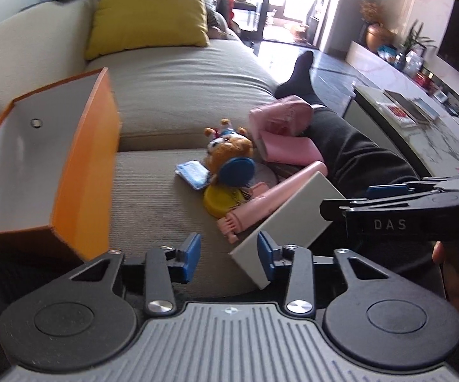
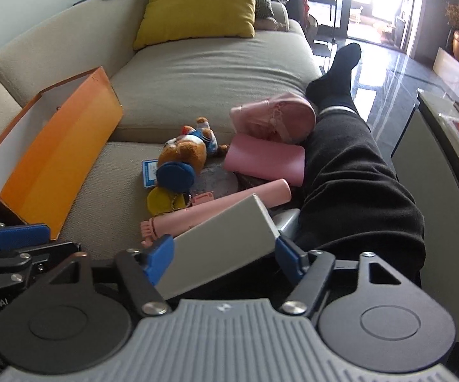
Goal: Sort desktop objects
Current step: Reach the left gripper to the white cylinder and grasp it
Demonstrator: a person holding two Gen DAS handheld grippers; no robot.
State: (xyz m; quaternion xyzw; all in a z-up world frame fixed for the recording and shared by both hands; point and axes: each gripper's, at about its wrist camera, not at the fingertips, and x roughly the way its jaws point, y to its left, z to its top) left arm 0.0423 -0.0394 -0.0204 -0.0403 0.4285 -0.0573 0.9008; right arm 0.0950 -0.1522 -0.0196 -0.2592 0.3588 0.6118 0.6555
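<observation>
From the left wrist, the left tool (image 1: 229,256) hangs with its pads apart and empty over a sofa (image 1: 178,73), beside an orange box (image 1: 83,172), while from the right wrist the right tool (image 2: 224,256) clamps a grey box (image 2: 219,238) lying beside a plush toy (image 2: 186,151).

Beige sofa (image 2: 204,73) carries orange box (image 2: 57,159), plush bear (image 2: 188,149), pink notebook (image 2: 264,159), yellow cushion (image 2: 197,3) (far end)

Grey box (image 2: 223,238) near end hidden (behind right hand-held gripper (image 2: 224,254)).
</observation>
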